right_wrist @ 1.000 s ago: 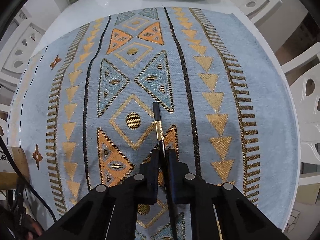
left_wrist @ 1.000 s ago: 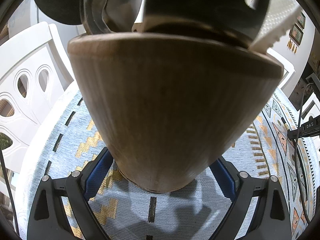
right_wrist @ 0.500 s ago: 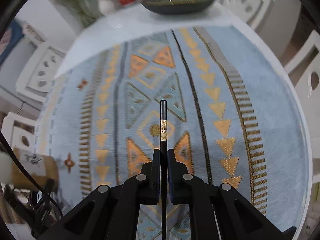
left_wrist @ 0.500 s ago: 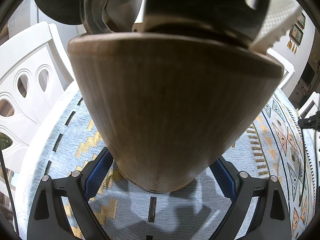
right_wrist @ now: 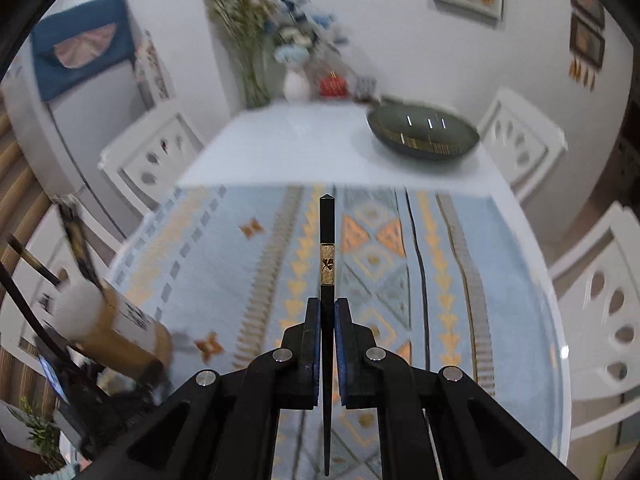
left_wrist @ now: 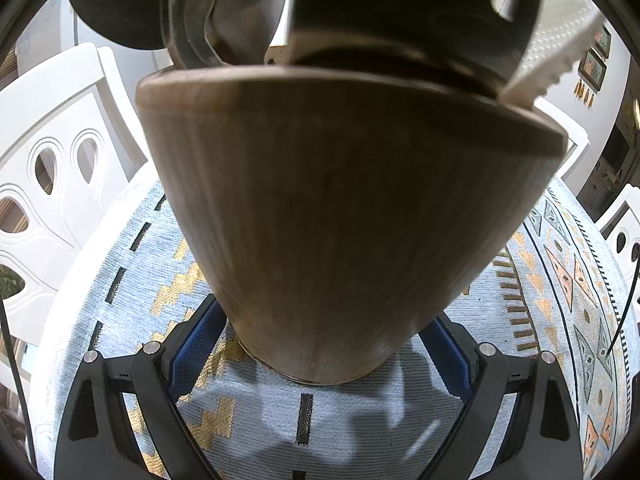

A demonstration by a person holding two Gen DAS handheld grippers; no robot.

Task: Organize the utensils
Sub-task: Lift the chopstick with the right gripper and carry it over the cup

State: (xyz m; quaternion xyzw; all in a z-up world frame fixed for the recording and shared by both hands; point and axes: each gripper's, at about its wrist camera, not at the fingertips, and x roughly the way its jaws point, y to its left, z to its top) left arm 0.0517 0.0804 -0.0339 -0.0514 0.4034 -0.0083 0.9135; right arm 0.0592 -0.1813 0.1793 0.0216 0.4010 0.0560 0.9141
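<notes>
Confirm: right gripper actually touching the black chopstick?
Touching. The right wrist view shows the right gripper shut on the black chopstick, blue pads pressed against both sides, with no gap, above the patterned tablecloth.

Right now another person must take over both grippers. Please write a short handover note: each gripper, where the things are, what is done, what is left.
Left gripper: jaws around the base of the wooden utensil holder, which stands upright on the patterned cloth. Several utensils already stand in it.
Right gripper: shut on a black chopstick with a gold band, held above the cloth.
In the right view the holder appears at the far left.
Done: chopstick picked up.
Left: carry it to the holder, drop it in. No other loose utensil shows on the cloth in these views.
</notes>
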